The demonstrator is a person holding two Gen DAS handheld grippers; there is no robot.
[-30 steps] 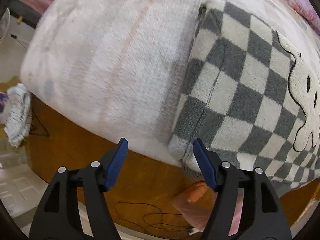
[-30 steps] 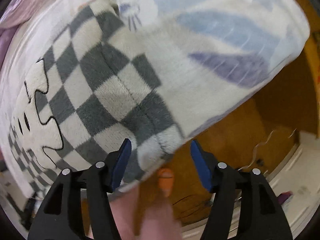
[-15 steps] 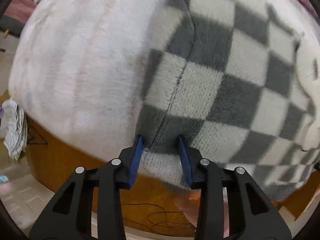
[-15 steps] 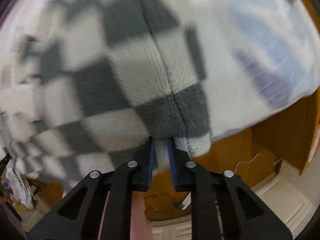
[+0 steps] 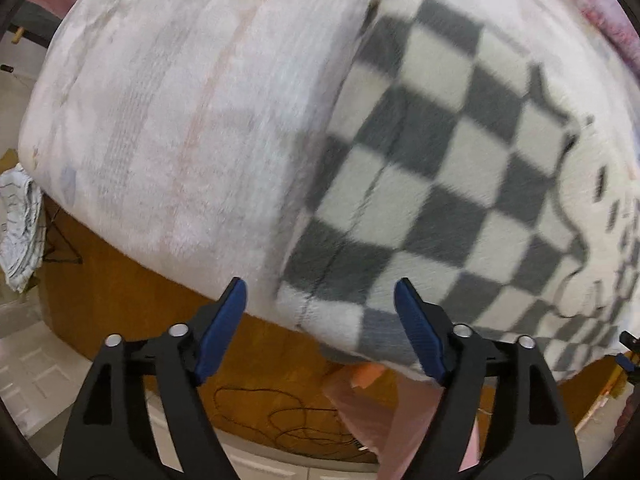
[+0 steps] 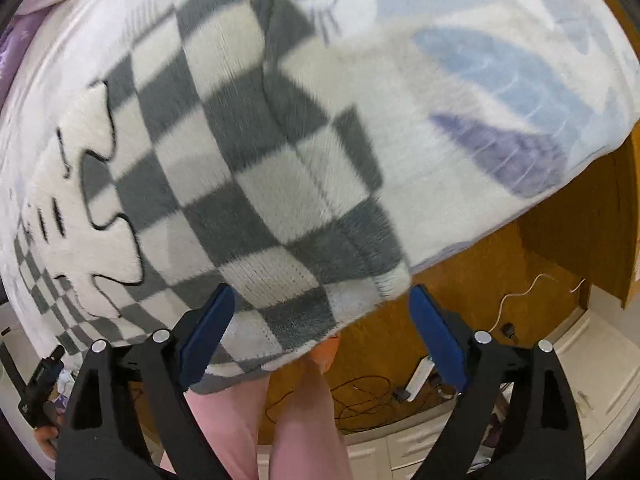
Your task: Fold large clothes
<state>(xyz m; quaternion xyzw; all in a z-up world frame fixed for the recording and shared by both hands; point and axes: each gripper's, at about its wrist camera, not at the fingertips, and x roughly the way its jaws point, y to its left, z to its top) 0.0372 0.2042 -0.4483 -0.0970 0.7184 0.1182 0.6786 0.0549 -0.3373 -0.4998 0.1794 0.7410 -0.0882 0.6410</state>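
While both sets of blue pads are spread wide w/ nothing clamped, the left gripper [image 5: 320, 312] frames the near hem corner of the checkered fleece garment [image 5: 432, 168], and the right gripper [image 6: 320, 316] frames its other hem corner. Garment lies on a pale fleece blanket [image 5: 180, 112], running from 6 toward 12 o'clock; wooden bed frame [image 5: 132, 300] below, cables [image 6: 360, 396] on floor.

One checkered garment [image 5: 432, 184], one blanket [image 5: 180, 120]
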